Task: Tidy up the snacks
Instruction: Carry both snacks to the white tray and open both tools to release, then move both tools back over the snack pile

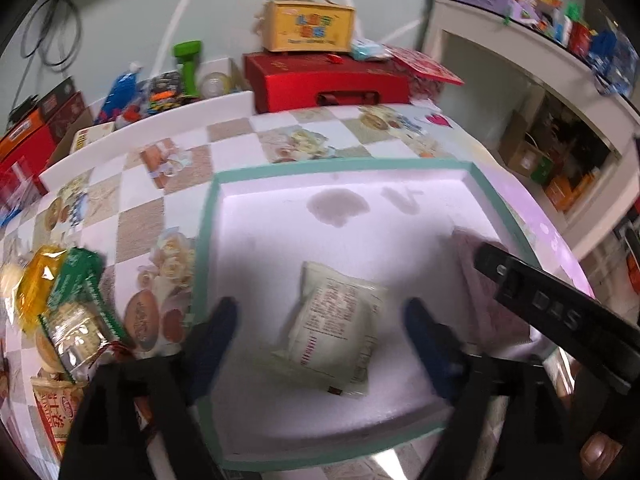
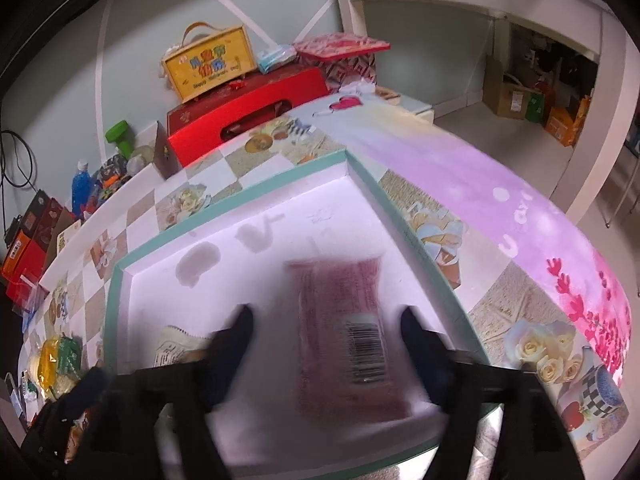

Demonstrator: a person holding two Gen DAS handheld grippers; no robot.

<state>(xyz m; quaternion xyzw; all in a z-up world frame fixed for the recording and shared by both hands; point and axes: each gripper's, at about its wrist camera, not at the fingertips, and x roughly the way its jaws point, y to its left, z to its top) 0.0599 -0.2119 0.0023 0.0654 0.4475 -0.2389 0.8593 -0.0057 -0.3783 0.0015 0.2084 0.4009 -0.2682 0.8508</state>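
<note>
Two packets already lie in teal-rimmed tray (image 1: 208, 216): white snack packet (image 1: 334, 328) center, blurred pink one (image 2: 340, 320) to its right. Both grippers, left (image 1: 320, 328) & right (image 2: 326, 332), gape wide, holding nothing. Sorting's underway; next probably needs a grab from loose snack pile (image 1: 68, 304), left of tray.

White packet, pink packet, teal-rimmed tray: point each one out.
white packet (image 1: 332, 332), left wrist view, printed face.
pink packet (image 2: 344, 320), right wrist view, above barcode.
teal-rimmed tray (image 1: 340, 168), left wrist view, far rim.

Table (image 1: 240, 148): patterned cloth.
On it: tray (image 1: 206, 240); snack pile (image 1: 68, 300); red box (image 1: 328, 84).
</note>
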